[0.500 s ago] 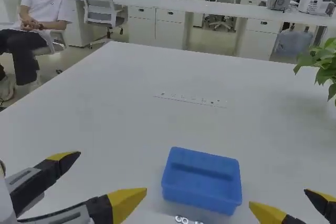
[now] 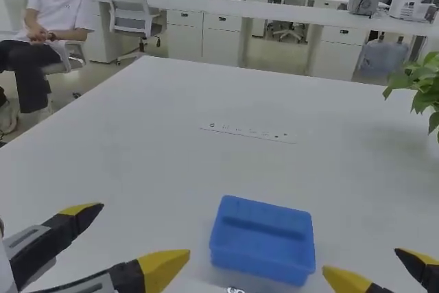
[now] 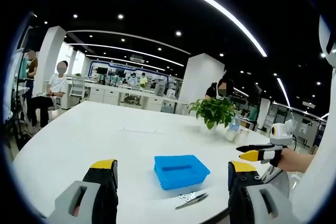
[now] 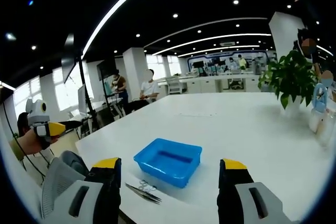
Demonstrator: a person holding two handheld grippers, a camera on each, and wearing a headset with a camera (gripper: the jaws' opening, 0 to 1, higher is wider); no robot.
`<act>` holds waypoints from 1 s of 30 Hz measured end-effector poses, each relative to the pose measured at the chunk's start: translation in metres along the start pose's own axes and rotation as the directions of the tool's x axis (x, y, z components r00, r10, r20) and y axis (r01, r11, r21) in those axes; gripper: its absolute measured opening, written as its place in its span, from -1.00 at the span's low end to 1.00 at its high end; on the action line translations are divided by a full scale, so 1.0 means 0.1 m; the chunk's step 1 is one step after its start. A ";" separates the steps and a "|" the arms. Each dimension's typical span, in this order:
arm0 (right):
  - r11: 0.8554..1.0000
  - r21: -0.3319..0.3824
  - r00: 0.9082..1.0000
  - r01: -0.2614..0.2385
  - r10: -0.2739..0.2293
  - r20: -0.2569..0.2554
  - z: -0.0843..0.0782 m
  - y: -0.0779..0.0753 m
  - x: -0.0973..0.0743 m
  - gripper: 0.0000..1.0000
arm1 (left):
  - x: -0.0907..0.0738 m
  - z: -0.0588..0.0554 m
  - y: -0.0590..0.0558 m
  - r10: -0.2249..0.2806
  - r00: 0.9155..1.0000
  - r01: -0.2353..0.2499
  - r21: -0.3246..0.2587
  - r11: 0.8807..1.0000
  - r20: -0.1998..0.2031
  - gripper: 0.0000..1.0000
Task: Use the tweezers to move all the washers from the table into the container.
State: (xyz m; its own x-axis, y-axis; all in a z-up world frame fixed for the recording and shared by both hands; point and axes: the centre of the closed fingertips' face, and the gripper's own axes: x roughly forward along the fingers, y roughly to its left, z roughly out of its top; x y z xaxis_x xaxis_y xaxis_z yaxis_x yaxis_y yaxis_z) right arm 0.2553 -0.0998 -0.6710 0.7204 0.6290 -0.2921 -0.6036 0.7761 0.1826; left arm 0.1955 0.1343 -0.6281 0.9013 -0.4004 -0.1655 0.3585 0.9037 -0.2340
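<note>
Matt blue plastic container (image 2: 262,238), smooth matt white table (image 2: 171,156), shiny metal tweezers (image 3: 192,200) and washers (image 3: 184,196)

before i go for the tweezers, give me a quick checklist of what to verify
1. Left gripper open and empty: ok.
2. Right gripper open and empty: ok.
3. Blue rectangular plastic container upright, top open: ok.
4. Slim metal tweezers lying free on the white table, on the container's near side: ok.
5. Small metal washers on the table beside the tweezers: ok.
6. Number of washers, and whether any touches the tweezers: cannot tell.
</note>
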 end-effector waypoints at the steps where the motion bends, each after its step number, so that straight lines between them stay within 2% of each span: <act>1: 1.000 0.000 1.000 -0.002 0.002 -0.005 -0.01 0.00 0.01 0.49 | 0.00 0.00 0.00 0.000 1.000 0.000 0.000 1.000 0.000 0.77; 4: 1.000 -0.010 1.000 -0.004 0.004 -0.013 0.00 0.01 0.01 0.49 | 0.02 0.02 -0.01 -0.005 1.000 0.005 -0.011 1.000 0.007 0.77; 8: 1.000 -0.015 1.000 0.002 -0.002 -0.008 0.01 -0.01 -0.04 0.49 | 0.08 -0.01 -0.03 -0.016 1.000 0.016 -0.013 1.000 -0.008 0.76; 12: 1.000 -0.003 0.999 0.029 -0.029 -0.018 -0.04 -0.09 -0.10 0.49 | 0.16 -0.01 -0.05 -0.040 0.999 0.040 -0.011 0.999 -0.015 0.76; 18: 0.998 0.006 0.998 0.061 -0.061 -0.008 -0.03 -0.17 -0.16 0.49 | 0.29 0.01 -0.07 -0.071 0.997 0.071 0.002 0.997 -0.027 0.76; 22: 0.995 0.021 0.995 0.100 -0.100 -0.003 -0.03 -0.28 -0.21 0.50 | 0.38 0.00 -0.09 -0.091 0.995 0.091 0.009 0.996 -0.041 0.76; 26: 0.992 0.027 0.993 0.120 -0.120 -0.009 -0.05 -0.36 -0.20 0.50 | 0.47 0.00 -0.11 -0.110 0.993 0.111 0.016 0.994 -0.051 0.75; 30: 0.991 0.036 0.991 0.131 -0.131 -0.005 -0.03 -0.42 -0.13 0.50 | 0.55 -0.02 -0.07 -0.117 0.991 0.118 0.016 0.993 -0.067 0.75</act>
State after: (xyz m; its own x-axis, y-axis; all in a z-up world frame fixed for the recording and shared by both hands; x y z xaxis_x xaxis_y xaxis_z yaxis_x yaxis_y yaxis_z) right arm 0.2702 -0.1408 -0.6780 0.7913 0.5220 -0.3183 -0.4916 0.8528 0.1763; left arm 0.2417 0.1056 -0.6376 0.8347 -0.5126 -0.2012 0.4664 0.8523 -0.2369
